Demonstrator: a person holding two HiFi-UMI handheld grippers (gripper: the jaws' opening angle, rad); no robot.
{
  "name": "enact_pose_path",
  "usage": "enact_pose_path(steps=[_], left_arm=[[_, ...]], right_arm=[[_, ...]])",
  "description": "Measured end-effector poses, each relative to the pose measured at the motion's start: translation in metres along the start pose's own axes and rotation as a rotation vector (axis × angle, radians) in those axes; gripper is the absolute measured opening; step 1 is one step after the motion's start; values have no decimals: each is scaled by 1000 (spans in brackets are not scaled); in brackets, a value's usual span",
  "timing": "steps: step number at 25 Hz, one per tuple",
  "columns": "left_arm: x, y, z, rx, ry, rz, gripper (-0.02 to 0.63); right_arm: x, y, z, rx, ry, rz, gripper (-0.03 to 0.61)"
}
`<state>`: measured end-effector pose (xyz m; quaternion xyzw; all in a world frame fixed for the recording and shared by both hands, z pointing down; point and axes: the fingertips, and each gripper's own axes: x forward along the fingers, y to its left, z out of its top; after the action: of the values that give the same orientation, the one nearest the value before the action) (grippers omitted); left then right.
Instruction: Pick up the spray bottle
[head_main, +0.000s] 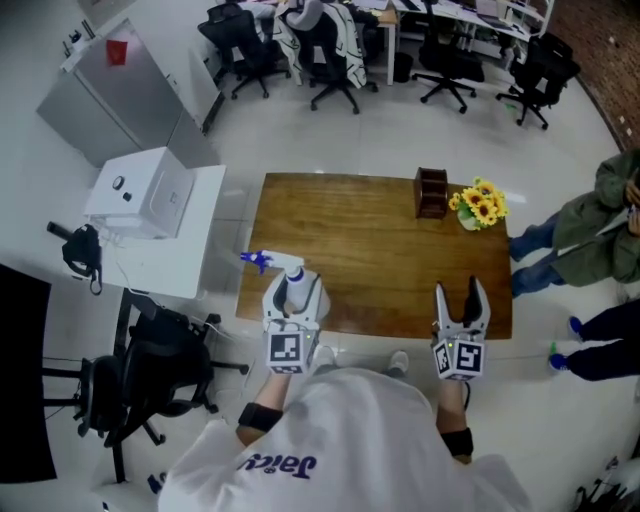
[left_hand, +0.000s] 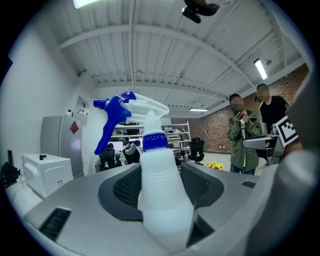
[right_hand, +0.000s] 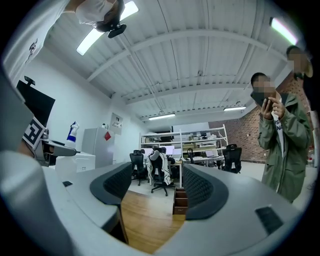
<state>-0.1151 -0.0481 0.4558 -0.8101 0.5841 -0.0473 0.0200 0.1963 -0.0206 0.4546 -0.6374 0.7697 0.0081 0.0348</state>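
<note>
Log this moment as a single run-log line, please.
task: pick up spray bottle | left gripper: shut on bottle body | right gripper: open, empty, at near edge of table | lift-off: cannot tell

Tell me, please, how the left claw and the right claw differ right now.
The left claw is shut on the white body of the spray bottle; the right claw holds nothing. The left claw's jaws sit close together; the right claw's stand wide apart. The left claw is at the near left edge of the wooden table, the right claw at its near right. Both point level.
</note>
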Motion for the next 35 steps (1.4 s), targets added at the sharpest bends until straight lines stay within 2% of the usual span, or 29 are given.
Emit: enact_pose_path(steps=[7, 12, 19, 32, 35], left_arm=[[7, -5, 3, 12, -22, -18, 245], [8, -5, 5, 5, -2, -9, 245], [11, -5, 6, 16, -13, -14, 245], [14, -8, 7, 8, 8, -14, 245], [17, -9, 4, 13, -10, -23, 245]], right_arm=[[4, 6, -6, -20, 25, 25, 328], [8, 7, 0, -5, -5, 26, 328], [11, 9, -3, -22, 22, 46, 328], [18, 10, 0, -2, 0, 53, 328], [19, 10, -1, -9, 4, 56, 328]])
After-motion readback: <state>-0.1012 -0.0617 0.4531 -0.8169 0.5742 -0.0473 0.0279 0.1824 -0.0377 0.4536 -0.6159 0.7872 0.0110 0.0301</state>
